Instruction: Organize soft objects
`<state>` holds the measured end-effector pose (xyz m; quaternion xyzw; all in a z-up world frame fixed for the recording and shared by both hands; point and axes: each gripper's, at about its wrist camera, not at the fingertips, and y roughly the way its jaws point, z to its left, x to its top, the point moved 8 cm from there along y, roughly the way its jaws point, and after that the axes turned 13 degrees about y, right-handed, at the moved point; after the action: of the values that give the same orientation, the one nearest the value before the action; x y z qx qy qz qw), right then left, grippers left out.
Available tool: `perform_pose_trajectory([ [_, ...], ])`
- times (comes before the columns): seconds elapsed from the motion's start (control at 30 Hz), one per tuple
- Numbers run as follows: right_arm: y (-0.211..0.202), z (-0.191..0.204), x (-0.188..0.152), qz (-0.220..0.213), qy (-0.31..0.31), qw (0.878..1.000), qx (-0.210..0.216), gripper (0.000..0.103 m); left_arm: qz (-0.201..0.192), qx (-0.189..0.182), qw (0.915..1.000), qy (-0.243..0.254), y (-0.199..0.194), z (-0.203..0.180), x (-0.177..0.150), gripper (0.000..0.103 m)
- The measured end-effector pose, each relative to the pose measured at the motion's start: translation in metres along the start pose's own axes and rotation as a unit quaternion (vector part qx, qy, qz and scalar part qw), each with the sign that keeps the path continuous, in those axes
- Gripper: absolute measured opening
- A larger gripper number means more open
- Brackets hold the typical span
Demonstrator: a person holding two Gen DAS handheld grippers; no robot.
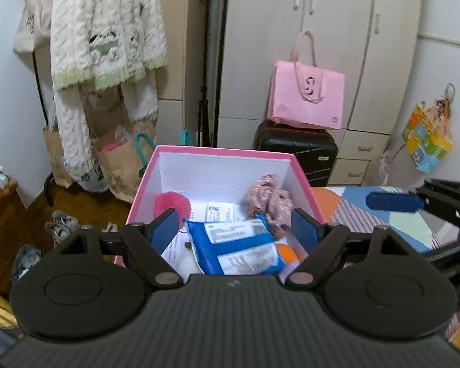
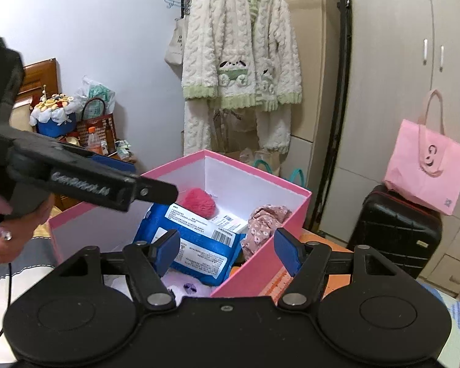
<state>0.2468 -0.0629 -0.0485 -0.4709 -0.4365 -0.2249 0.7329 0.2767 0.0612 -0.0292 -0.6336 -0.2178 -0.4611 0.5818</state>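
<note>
blue packet [image 1: 236, 248]: glossy, white labels, lying in pink box [image 1: 224, 152] beyond the tongs
left tongs [image 1: 235, 230]: apart; empty
right tongs [image 2: 227, 250]: apart; empty

A home bedroom is showing itself here: a fleecy robe [image 2: 242, 61] is hanging by the wall, a pale wardrobe [image 1: 322, 46] is standing behind a black suitcase [image 1: 296, 150] (a pink tote bag [image 1: 306, 95] sitting on top).

Box [image 1: 303, 181] holds wipes pack [image 1: 239, 248] in front, pompom [image 1: 171, 204] back-left, scrunched cloth [image 1: 270, 202] back-right.
</note>
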Motion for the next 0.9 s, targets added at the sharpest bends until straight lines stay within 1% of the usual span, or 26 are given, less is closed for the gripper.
perform_pose_trajectory([
  [0.03, -0.006, -0.001, -0.001, -0.003, 0.001, 1.0, -0.002, 0.073, -0.002, -0.002, 1.0, 0.003, -0.005, -0.003, -0.001, 0.081],
  [0.1, -0.016, 0.0, -0.002, -0.01, 0.003, 1.0, -0.008, 0.073, -0.006, -0.007, 0.9999, 0.007, -0.015, -0.01, -0.001, 0.087],
  [0.17, -0.028, 0.0, -0.004, -0.017, 0.004, 1.0, -0.014, 0.073, -0.011, -0.01, 0.9999, 0.005, -0.026, -0.015, -0.002, 0.09],
  [0.3, -0.048, -0.001, -0.009, -0.027, 0.004, 0.999, -0.034, 0.082, -0.014, -0.006, 0.9999, 0.007, -0.043, -0.025, -0.007, 0.092],
  [0.33, -0.052, -0.001, -0.01, -0.028, 0.004, 0.999, -0.038, 0.082, -0.014, -0.007, 0.9998, 0.008, -0.046, -0.027, -0.009, 0.093],
  [0.4, -0.061, -0.001, -0.014, -0.029, 0.005, 0.999, -0.044, 0.084, -0.015, -0.009, 0.9998, 0.006, -0.054, -0.033, -0.012, 0.098],
  [0.43, -0.065, -0.001, -0.016, -0.029, 0.009, 0.998, -0.048, 0.086, -0.015, -0.008, 0.9998, 0.006, -0.058, -0.035, -0.014, 0.099],
  [0.5, -0.074, -0.003, -0.02, -0.03, 0.015, 0.998, -0.055, 0.091, -0.013, -0.008, 0.9999, 0.009, -0.064, -0.039, -0.018, 0.1],
  [0.6, -0.086, -0.01, -0.024, -0.034, 0.031, 0.996, -0.075, 0.099, -0.007, -0.024, 0.9993, 0.028, -0.071, -0.05, -0.023, 0.1],
  [0.67, -0.093, -0.012, -0.027, -0.032, 0.032, 0.996, -0.079, 0.102, -0.008, -0.023, 0.9992, 0.031, -0.076, -0.056, -0.025, 0.1],
  [0.77, -0.105, -0.013, -0.036, -0.029, 0.028, 0.996, -0.085, 0.103, 0.0, -0.013, 0.9992, 0.039, -0.08, -0.063, -0.03, 0.1],
  [0.83, -0.11, -0.017, -0.041, -0.028, 0.037, 0.993, -0.113, 0.103, 0.015, 0.007, 0.9993, 0.034, -0.082, -0.064, -0.034, 0.102],
  [0.9, -0.113, -0.022, -0.045, -0.03, 0.043, 0.986, -0.158, 0.103, 0.028, 0.026, 0.9989, 0.028, -0.084, -0.065, -0.037, 0.102],
])
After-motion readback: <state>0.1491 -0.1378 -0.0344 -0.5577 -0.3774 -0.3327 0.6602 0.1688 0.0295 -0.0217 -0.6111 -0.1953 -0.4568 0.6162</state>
